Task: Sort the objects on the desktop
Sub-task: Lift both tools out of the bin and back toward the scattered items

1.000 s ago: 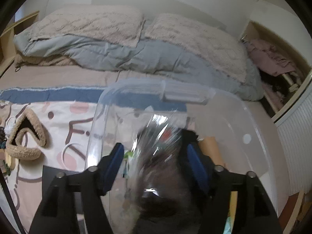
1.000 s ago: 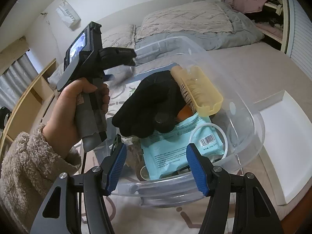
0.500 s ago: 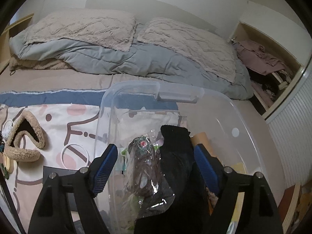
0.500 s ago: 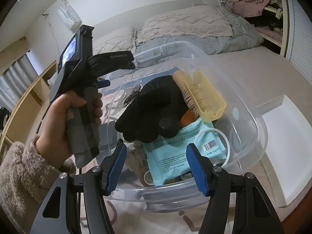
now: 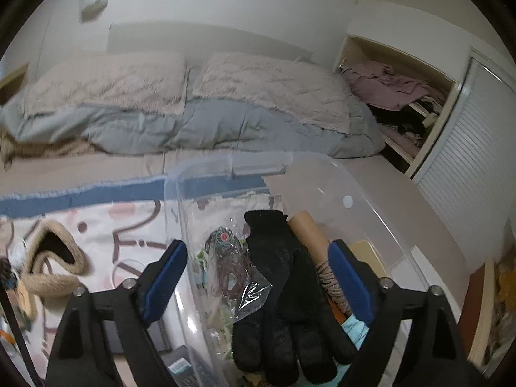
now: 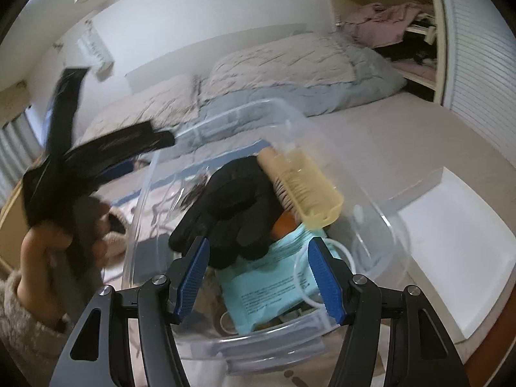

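Note:
A clear plastic bin [image 5: 380, 222] [image 6: 383, 225] sits on the bed. In it lie a black glove [image 5: 280, 293] [image 6: 232, 200], a clear bag of small dark items [image 5: 232, 267], a yellow brush [image 6: 306, 190], a teal packet [image 6: 271, 287] and a cardboard tube [image 5: 306, 229]. My left gripper [image 5: 258, 277] is open and empty above the bin's left part. My right gripper [image 6: 258, 274] is open and empty at the bin's near rim. The left gripper's body [image 6: 71, 161] shows blurred at the left of the right wrist view.
A beige fuzzy slipper [image 5: 51, 261] lies on the patterned blanket [image 5: 129, 222] left of the bin. A white lid [image 6: 451, 258] lies right of the bin. Pillows [image 5: 267, 90] and a grey duvet lie behind. A closet [image 5: 406, 103] stands at the far right.
My left gripper opened and let the clear bag drop into the bin, then pulled back up and left. The right gripper stayed open and moved closer to the bin.

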`<state>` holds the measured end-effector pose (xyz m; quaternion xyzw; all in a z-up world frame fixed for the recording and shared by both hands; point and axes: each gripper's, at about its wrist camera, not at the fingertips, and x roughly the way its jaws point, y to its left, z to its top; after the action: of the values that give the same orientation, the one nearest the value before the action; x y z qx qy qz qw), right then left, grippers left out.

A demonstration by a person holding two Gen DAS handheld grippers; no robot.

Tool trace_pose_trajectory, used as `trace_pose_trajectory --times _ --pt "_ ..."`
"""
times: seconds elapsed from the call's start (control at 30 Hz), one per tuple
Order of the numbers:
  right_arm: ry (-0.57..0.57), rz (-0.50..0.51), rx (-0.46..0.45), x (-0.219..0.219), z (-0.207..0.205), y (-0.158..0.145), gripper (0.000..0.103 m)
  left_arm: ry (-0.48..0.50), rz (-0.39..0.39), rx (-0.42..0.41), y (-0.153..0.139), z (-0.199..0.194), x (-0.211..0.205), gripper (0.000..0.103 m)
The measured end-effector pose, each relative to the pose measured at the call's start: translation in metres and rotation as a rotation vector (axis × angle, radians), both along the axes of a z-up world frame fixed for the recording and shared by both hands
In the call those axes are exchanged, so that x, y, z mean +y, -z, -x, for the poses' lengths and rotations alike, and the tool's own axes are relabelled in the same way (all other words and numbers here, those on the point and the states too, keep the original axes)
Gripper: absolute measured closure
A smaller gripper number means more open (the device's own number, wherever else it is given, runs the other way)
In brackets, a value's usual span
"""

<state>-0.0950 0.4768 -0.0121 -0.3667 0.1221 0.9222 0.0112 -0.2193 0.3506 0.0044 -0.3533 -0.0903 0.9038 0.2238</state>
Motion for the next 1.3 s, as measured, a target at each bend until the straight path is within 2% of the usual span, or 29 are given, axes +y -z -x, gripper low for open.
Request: trace_pose_trajectory --times 0.13,0.2,0.37,0.4,0.47,0.57,0.63,1.03,1.3 --pt "0.052 -0.005 0.029 0.007 -0.001 -0.005 0.039 0.035 0.030 0.059 -0.009 -0.015 -0.004 0.012" --pt "0.073 -0.022 0.042 0.009 -0.001 -0.005 0.039 0.049 0.038 0.076 -0.011 -0.022 -0.006 0.007" --pt "0.096 -0.046 0.036 0.012 0.001 0.000 0.037 0.084 0.059 0.104 -0.015 -0.038 -0.012 0.006" --pt "0.101 -0.052 0.038 0.012 0.000 0.001 0.034 0.090 0.069 0.111 -0.015 -0.042 -0.014 0.006" --pt "0.110 -0.056 0.056 0.012 -0.002 -0.002 0.014 0.111 0.081 0.121 -0.013 -0.048 -0.017 0.005" --pt "0.126 -0.051 0.089 0.013 -0.005 -0.007 0.009 0.120 0.096 0.136 -0.011 -0.055 -0.023 0.000" --pt "0.127 -0.040 0.099 0.013 -0.005 -0.008 0.000 0.120 0.109 0.144 -0.008 -0.059 -0.027 0.000" --pt "0.113 -0.134 0.132 -0.004 -0.007 -0.009 0.000 0.085 0.153 0.151 -0.001 -0.066 -0.059 0.000" --pt "0.088 -0.133 0.155 -0.014 -0.004 -0.011 0.000 0.014 0.144 0.138 0.005 -0.060 -0.102 0.000"
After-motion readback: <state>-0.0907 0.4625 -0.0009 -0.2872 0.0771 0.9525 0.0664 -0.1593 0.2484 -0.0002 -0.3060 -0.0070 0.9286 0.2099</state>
